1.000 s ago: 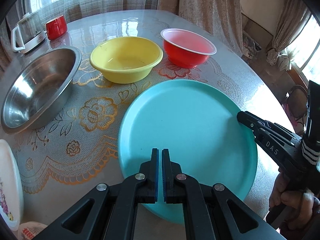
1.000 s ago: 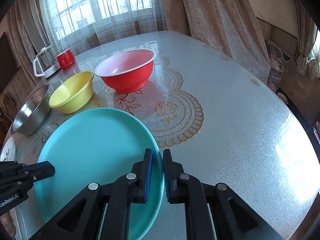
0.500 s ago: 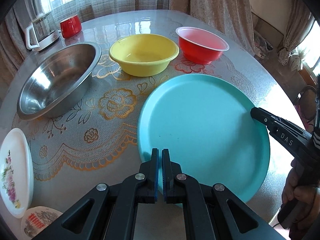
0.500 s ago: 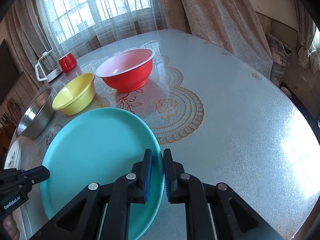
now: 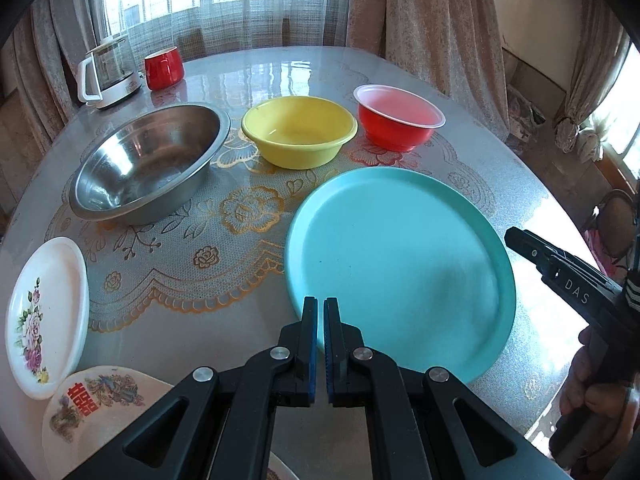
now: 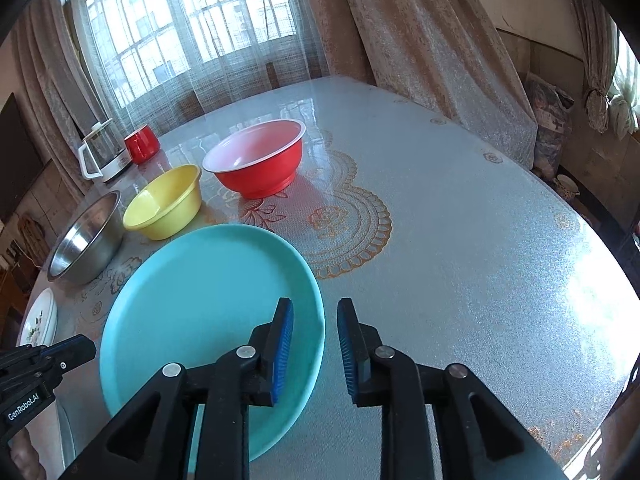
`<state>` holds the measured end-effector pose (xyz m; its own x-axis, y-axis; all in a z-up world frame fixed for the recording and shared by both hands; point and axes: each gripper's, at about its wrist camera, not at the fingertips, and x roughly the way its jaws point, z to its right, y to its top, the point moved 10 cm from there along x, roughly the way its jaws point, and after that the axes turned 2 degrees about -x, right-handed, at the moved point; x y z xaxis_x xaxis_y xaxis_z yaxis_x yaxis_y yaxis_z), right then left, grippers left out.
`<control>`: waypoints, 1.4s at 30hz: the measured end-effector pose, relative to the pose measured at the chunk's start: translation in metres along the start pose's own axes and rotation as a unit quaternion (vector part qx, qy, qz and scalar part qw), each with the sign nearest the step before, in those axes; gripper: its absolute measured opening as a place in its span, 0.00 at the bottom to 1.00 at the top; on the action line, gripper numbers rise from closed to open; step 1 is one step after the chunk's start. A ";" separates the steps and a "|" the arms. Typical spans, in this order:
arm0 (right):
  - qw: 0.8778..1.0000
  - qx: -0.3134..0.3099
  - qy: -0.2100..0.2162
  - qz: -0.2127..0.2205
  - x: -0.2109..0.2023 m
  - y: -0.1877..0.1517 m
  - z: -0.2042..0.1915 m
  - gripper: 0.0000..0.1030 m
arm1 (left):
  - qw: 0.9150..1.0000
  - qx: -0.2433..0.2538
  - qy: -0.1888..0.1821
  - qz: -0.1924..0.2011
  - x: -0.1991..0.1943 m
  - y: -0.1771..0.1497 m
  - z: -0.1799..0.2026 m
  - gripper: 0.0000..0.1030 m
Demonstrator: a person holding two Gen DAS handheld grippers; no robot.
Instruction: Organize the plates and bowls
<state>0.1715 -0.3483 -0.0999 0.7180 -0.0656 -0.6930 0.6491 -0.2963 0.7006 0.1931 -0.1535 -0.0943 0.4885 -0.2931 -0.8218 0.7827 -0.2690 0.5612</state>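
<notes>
A large teal plate [image 5: 400, 264] lies flat on the table; it also shows in the right wrist view [image 6: 208, 300]. Behind it stand a steel bowl [image 5: 148, 164], a yellow bowl [image 5: 300, 132] and a red bowl [image 5: 398, 118]. Two small white plates lie at the near left, one with flowers [image 5: 44, 312] and one with a red character [image 5: 96, 404]. My left gripper [image 5: 320, 320] is shut and empty, just off the teal plate's near edge. My right gripper [image 6: 314, 332] is open, its jaws astride the plate's right rim without gripping it.
A glass kettle [image 5: 106, 72] and a red mug [image 5: 164, 68] stand at the far left of the round table [image 6: 460, 240]. Curtains and windows are behind it. A chair [image 5: 616, 220] stands at the right.
My right gripper has opened and let go of the teal plate's rim. My left gripper has pulled back and to the left, off the plate, bringing the small white plates into view.
</notes>
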 end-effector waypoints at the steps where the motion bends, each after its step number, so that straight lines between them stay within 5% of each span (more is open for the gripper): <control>1: 1.000 -0.007 0.000 0.009 -0.005 0.001 -0.003 0.22 | 1.000 -0.002 0.001 0.002 -0.002 -0.002 0.000 0.03; 9: 0.990 -0.090 -0.012 0.111 -0.065 0.017 -0.040 0.39 | 0.999 -0.017 0.015 0.033 -0.031 -0.009 -0.009 0.03; 16: 0.983 -0.088 0.034 0.155 -0.107 0.021 -0.066 0.47 | 0.997 -0.028 0.031 0.069 -0.060 -0.015 -0.020 0.03; 18: 0.983 -0.084 0.050 0.155 -0.111 0.016 -0.072 0.53 | 0.996 -0.030 0.033 0.080 -0.069 -0.017 -0.023 0.03; 32: 0.981 -0.141 0.102 0.089 -0.091 -0.037 -0.127 0.53 | 0.987 -0.101 0.070 0.100 -0.100 -0.056 -0.092 0.03; 42: 0.973 -0.175 0.144 0.032 -0.069 -0.069 -0.162 0.53 | 0.967 -0.194 0.116 0.114 -0.122 -0.098 -0.187 0.03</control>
<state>0.1178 -0.1689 -0.0727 0.7680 0.2119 -0.6044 0.6100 0.0457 0.7911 0.1284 0.0804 -0.0673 0.7032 -0.0776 -0.7067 0.7087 0.1558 0.6881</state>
